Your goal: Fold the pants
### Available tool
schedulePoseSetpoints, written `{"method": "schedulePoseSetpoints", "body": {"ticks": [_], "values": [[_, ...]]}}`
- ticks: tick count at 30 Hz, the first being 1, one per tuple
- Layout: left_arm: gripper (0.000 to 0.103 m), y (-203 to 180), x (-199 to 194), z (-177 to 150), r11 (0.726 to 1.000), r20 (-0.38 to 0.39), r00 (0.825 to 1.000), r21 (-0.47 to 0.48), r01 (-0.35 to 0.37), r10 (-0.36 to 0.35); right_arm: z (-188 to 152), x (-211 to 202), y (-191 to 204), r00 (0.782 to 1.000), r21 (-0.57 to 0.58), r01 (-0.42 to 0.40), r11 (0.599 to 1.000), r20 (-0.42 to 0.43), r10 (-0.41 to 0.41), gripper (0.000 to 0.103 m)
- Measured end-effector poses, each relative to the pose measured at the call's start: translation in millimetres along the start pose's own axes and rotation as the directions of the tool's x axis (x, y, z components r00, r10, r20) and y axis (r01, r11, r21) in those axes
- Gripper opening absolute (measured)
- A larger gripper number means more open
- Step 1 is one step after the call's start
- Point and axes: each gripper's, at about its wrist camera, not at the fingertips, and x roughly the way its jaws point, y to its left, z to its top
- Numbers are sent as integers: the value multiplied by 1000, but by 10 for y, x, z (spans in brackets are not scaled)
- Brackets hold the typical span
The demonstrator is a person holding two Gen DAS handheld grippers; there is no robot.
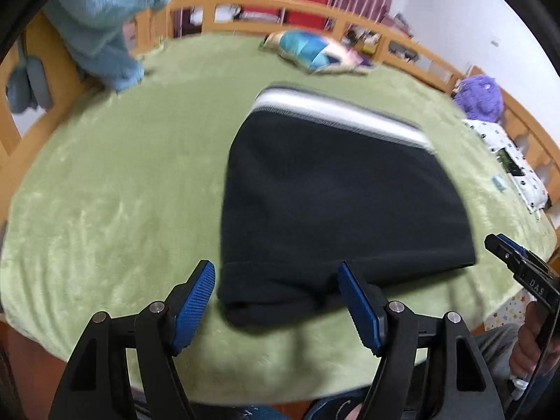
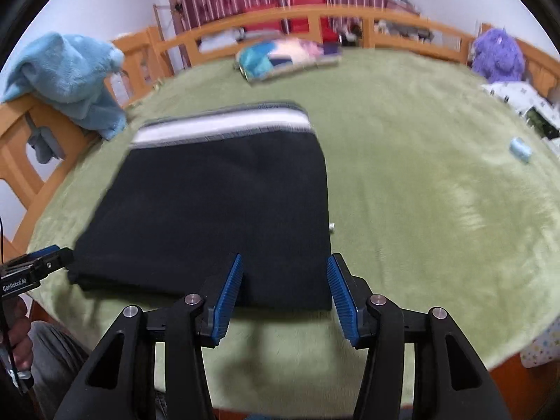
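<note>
The folded black pants (image 2: pixel 217 206) are lying on the green blanket (image 2: pixel 420 210), white waistband far. The left gripper (image 1: pixel 278 301) and right gripper (image 2: pixel 284 290) are hovering wide apart over the near edge, holding nothing.

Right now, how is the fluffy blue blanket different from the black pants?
The blue blanket is pale and fuzzy; the black pants are dark, with a white striped waistband. The blanket hangs bunched over the wooden bed rail at the left; the pants lie flat, folded into a neat rectangle, mid-bed on the green cover. The pants sit just ahead of both open grippers; the blanket is farther off. Both are soft cloth, and neither is being held.
</note>
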Motion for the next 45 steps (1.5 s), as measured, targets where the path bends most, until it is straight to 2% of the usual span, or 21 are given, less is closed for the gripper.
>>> {"method": "schedulePoseSetpoints", "body": {"ticks": [3,6,10,12,13,14,16,20,24,34,45], "values": [[72,-218,-358,63,1000,74,997,20,7,-8,15,-450,116,996,-11,14,1000,85,-13,51],[73,-399,-666,78,999,130,991,43,-11,5,68,-804,229,992,-23,34,999,126,-31,58],[88,-623,-1039,10,996,217,975,71,-57,40,147,-1159,326,987,-30,53,998,154,-47,58],[91,-670,-1144,-43,995,233,971,72,-64,46,171,-1299,333,984,-23,55,998,169,-50,58],[91,-692,-1184,-64,996,234,971,71,-61,43,178,-1339,324,983,-17,58,998,174,-54,63],[91,-710,-1213,-83,996,230,972,71,-56,38,172,-1384,319,981,-13,64,998,182,-60,74],[91,-747,-1268,-118,997,227,973,63,-47,32,145,-1467,308,974,-4,90,996,209,-88,88],[91,-838,-1362,-197,996,228,973,71,-54,37,49,-1604,304,965,-9,123,992,234,-117,96],[91,-898,-1409,-233,995,238,970,79,-66,46,-32,-1670,280,963,-4,144,990,230,-139,96],[91,-937,-1480,-267,992,253,965,78,-94,72,-134,-1708,242,967,-3,132,991,220,-129,96],[91,-899,-1512,-269,993,257,964,66,-96,76,-160,-1715,234,969,-2,137,991,207,-133,96]]}}
